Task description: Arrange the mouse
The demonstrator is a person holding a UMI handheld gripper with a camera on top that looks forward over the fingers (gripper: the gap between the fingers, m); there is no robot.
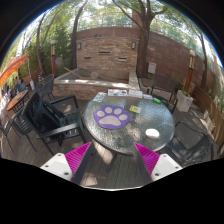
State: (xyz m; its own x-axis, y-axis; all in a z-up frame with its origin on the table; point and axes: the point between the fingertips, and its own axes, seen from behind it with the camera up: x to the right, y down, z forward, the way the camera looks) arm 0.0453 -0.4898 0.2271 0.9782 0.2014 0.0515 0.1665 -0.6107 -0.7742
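A round glass table (128,140) stands on the deck ahead of me. On it lies a purple mat with a white paw print (113,115), near the table's middle. A small white mouse (152,132) rests on the glass to the right of the mat, close to the near rim. My gripper (112,160) is held back from the table's near edge and is open. Its magenta pads (75,157) are spread wide with only deck boards between them. Nothing is held.
Dark metal chairs (52,115) stand to the left of the table, and another chair (188,148) to its right. Behind the table are a low stone counter (95,86) and a brick wall (115,48). Wooden deck boards (112,170) lie under the gripper.
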